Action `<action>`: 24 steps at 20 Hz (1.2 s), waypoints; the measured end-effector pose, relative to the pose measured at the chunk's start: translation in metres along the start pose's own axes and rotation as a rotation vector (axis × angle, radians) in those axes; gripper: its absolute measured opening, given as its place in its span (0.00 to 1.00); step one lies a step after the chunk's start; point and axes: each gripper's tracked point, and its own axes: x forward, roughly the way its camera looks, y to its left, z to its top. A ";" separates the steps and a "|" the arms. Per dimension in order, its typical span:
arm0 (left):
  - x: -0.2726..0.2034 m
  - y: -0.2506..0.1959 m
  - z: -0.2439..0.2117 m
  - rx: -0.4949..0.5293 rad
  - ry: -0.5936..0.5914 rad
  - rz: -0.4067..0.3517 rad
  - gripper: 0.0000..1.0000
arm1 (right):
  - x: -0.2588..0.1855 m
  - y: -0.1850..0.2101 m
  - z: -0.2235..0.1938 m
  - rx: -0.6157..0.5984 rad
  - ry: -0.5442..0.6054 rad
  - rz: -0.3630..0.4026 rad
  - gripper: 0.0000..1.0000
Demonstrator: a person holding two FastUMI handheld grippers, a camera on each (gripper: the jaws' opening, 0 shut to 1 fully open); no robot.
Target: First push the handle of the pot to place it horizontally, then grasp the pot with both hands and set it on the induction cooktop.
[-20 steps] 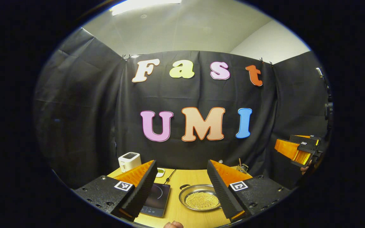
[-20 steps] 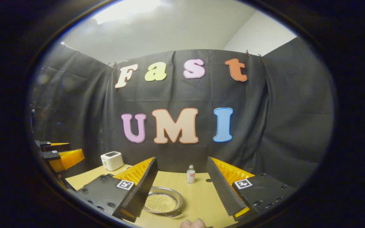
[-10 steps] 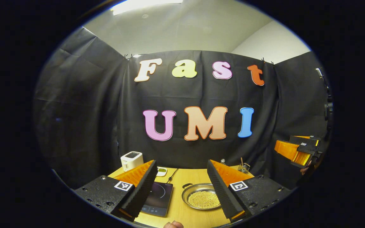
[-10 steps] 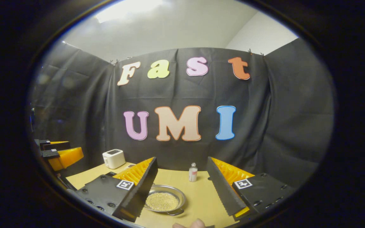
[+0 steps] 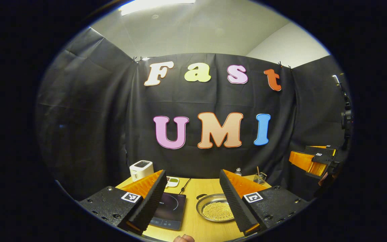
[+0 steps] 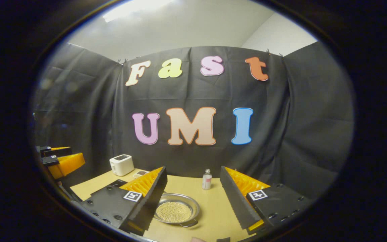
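While both grippers hover high above the table, we see the pot lying low and ahead of us, a shallow metal pan filled with small golden beads. In the left gripper view it sits on the wood just right of the induction cooktop, close beside it but not on it, and partly hidden behind the left gripper's right-hand finger. One dark handle sticks out at the pot's far left rim there, and in the right gripper view a handle shows at the near rim, so we judge the handle axis to run slantwise, near to far, rather than across the table.

That slant is what the coming push turns on. In the right gripper view the pot lies beneath and a little left of the right gripper, with its near handle lying in the gap between the fingers. We judge the right gripper better placed to nudge it.

Both grippers stand wide apart at the jaws, holding nothing, aimed forward at the booth wall and barely tilted down. Each must drop and pitch toward the pot. A toaster and a small bottle stand well behind.
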 end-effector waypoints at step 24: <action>0.070 0.005 -0.042 0.016 0.119 0.040 0.92 | 0.079 0.013 -0.120 0.156 0.330 0.134 0.00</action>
